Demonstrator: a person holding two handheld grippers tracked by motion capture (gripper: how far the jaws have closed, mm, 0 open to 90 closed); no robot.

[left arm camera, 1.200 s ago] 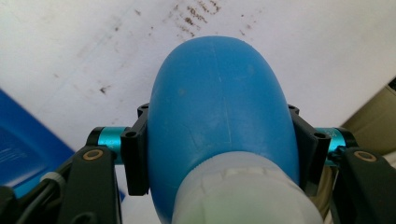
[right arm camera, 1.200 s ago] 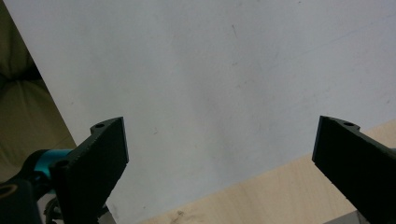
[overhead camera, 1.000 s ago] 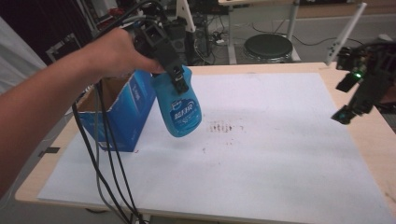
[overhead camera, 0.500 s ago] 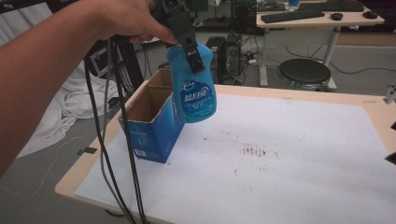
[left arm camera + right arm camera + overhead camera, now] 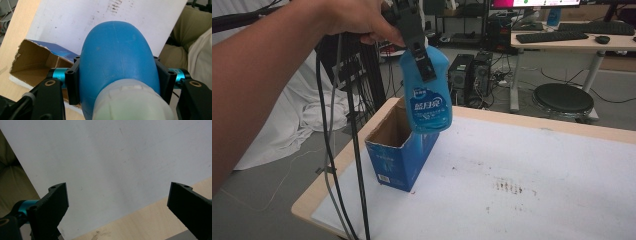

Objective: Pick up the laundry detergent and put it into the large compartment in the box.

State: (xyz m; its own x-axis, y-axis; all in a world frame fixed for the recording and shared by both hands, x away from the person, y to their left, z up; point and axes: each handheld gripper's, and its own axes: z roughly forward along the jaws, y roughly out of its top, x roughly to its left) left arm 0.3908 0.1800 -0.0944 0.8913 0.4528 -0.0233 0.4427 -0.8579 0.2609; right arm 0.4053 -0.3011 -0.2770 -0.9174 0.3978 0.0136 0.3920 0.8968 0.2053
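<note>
Holding the blue bottle (image 5: 427, 90) clamped in your left tongs (image 5: 419, 47), you have it hanging over the open box (image 5: 399, 150) on the bench (image 5: 532, 200); your right tongs (image 5: 117, 205) gape apart.

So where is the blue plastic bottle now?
In the high view, the blue plastic bottle hangs in the left claw, just above the open blue cardboard box.

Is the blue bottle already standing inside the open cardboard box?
No, the blue bottle hangs in the air above the open box, clamped near its neck by the left gripper.
</note>
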